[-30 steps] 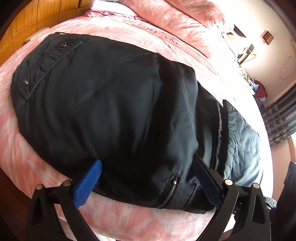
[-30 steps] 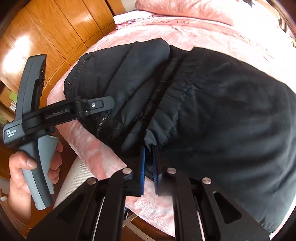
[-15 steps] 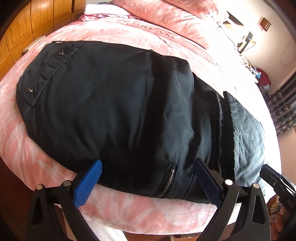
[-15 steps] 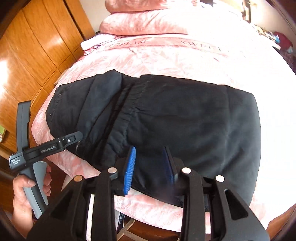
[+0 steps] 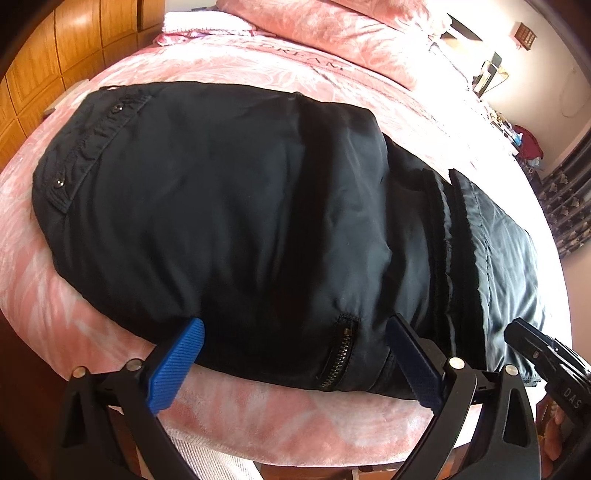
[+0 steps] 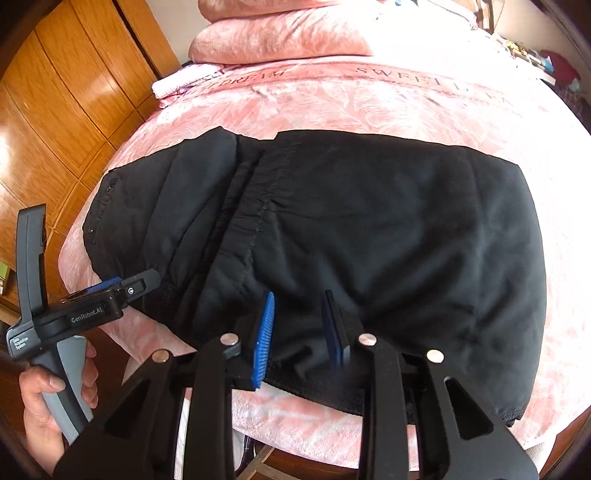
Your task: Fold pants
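Black pants on pink bed, right claw apart above hem

A bed covered with a pink leaf-patterned blanket carries black pants folded flat near its front edge, pink pillows stacked at its head, and a folded white cloth beside them.

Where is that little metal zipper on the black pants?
In the left wrist view, the zipper sits at the pants' near edge, between the left gripper's open blue fingers.
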Available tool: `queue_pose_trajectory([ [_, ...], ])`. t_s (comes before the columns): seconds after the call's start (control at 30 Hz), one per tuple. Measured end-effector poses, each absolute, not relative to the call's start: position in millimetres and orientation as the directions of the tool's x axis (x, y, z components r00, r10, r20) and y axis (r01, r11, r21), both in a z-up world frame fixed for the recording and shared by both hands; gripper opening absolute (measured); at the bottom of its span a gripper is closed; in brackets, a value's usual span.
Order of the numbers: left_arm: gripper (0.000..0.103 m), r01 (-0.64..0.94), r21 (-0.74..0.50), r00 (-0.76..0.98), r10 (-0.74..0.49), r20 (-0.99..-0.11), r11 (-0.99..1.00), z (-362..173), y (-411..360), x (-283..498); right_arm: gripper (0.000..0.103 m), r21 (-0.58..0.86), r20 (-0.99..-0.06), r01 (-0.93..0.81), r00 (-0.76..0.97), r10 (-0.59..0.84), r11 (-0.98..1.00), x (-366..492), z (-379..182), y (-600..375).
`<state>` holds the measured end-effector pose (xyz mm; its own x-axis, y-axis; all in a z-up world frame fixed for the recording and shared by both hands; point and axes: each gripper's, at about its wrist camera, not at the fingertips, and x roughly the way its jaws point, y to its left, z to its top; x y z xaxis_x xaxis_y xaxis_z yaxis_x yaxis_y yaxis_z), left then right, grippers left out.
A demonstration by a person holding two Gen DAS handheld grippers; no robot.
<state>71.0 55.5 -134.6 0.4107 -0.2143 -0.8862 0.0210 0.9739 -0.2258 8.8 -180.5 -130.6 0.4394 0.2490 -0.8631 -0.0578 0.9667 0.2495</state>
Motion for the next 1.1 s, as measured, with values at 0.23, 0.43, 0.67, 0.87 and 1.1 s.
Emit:
queue_pose_trajectory([
  [0.23,0.099,0.025,-0.260,0.426,-0.246,-0.871,0.965,-127.4,72.6,64.3,0.028,0.244,-0.859,-0.100,0.439,0.263,0.965,11.7,-128.3,-168.0],
  [0.43,0.099,-0.171,-0.384,0.495,-0.258,-0.830,0.907,-116.4,160.1,63.5,0.028,0.288,-0.853,-0.120,0.419,0.312,0.950,22.3,-127.4,-152.3],
  [0.67,0.087,-0.406,-0.597,0.543,-0.344,-0.766,0.692,-138.1,270.9,70.9,0.028,0.313,-0.844,-0.108,0.424,0.328,0.944,31.1,-127.0,-154.4],
  [0.87,0.078,-0.465,-0.663,0.560,-0.385,-0.734,0.587,-162.9,314.1,87.1,0.027,0.289,-0.857,-0.109,0.414,0.308,0.951,38.8,-131.7,-153.5],
  [1.1,0.075,-0.474,-0.700,0.589,-0.398,-0.703,0.535,-177.1,318.1,95.3,0.035,0.277,-0.859,-0.124,0.412,0.303,0.953,41.1,-136.1,-149.1],
])
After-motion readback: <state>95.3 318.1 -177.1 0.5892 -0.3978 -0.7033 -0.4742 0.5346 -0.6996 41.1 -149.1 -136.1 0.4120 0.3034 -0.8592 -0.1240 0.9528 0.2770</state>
